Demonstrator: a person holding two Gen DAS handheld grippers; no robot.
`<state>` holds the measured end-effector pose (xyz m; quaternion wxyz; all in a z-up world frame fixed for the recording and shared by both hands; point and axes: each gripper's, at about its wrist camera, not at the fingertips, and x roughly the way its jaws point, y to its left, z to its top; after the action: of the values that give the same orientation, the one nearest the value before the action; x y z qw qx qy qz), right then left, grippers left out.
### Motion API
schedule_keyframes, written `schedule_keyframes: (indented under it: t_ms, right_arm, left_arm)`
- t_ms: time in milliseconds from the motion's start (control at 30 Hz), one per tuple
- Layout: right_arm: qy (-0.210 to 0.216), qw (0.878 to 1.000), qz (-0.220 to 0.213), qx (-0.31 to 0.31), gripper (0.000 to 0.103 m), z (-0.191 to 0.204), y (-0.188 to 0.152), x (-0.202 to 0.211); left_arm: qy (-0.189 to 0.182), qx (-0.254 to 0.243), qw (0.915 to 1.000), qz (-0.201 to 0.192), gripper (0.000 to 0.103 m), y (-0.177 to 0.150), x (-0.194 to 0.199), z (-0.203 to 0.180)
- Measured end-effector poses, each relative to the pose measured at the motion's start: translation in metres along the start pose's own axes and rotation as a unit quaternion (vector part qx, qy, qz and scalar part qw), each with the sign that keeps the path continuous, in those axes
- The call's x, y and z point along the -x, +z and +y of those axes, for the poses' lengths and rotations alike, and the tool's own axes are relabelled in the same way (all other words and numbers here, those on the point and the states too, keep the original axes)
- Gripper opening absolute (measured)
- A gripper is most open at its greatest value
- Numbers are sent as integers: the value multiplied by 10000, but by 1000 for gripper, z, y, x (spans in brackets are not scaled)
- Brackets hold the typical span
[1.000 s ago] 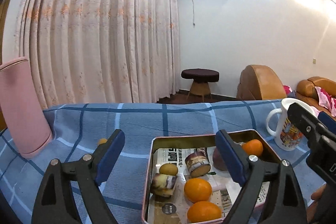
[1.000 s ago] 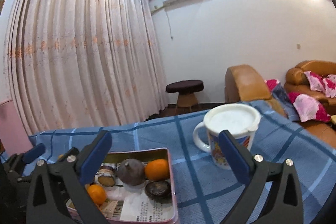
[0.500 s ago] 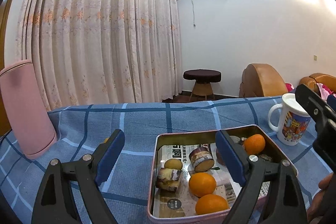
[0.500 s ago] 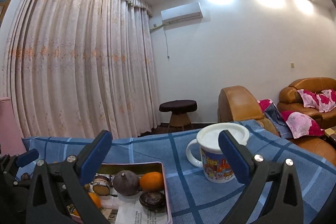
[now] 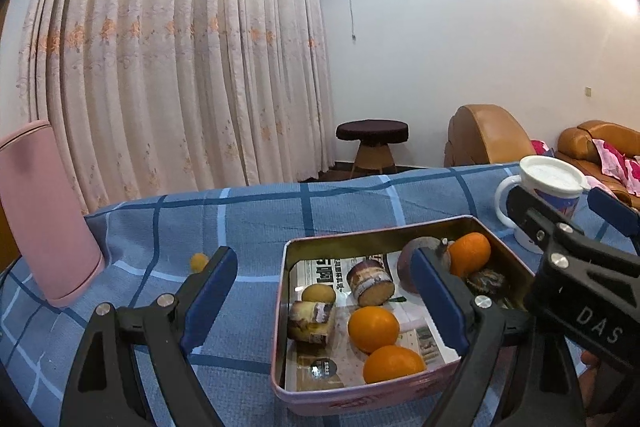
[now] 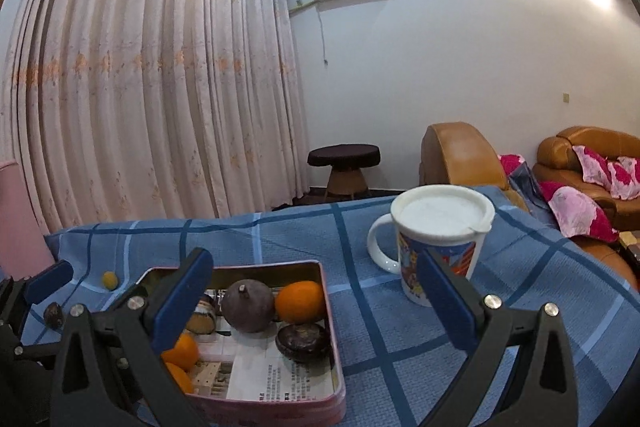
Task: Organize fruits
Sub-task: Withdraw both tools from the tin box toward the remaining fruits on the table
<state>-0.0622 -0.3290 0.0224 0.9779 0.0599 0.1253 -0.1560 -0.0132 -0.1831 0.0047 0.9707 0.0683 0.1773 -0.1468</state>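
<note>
A pink metal tin (image 5: pixel 376 235) lined with newspaper sits on the blue checked cloth. It holds three oranges (image 5: pixel 373 329), a dark purple round fruit (image 6: pixel 247 305), a wrinkled dark fruit (image 6: pixel 303 341), a small yellow fruit (image 5: pixel 318 294) and two small wrapped cakes (image 5: pixel 370 283). One little yellow fruit (image 5: pixel 199 261) and one dark one (image 6: pixel 53 315) lie on the cloth left of the tin. My left gripper (image 5: pixel 324 287) hovers open before the tin's left half. My right gripper (image 6: pixel 316 287) is open between the tin (image 6: pixel 240 269) and the mug.
A white lidded mug (image 6: pixel 440 239) with a colourful print stands right of the tin. A tall pink cylinder (image 5: pixel 44 211) stands at the far left of the cloth. Behind the table are curtains, a round stool (image 5: pixel 372 143) and brown leather seats.
The right view tilted up, then back down, and the tin and mug now look closer. In the left view the right gripper has come nearer the tin. Both grippers stay open.
</note>
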Motion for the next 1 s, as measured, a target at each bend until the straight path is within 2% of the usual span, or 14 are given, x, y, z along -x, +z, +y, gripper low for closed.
schedule_keyframes:
  t_ms: [400,667,800,1000]
  right_arm:
    - [-188,9998,38,102,103,14,-3,7]
    - [-193,9995,162,210,103,37,-7,12]
    - [-74,9995,313,69,103,50,-10,11]
    - [152,9985,492,-189,103,75,-13,7]
  left_arm:
    - [-44,136,9999,68,89,-8,10,17]
    - [104,-162,9996,229,89,-14,14,38]
    - [238,-256,9990,279,89,-18,16,53]
    - [391,-132,9983,404,89,-21,15,86]
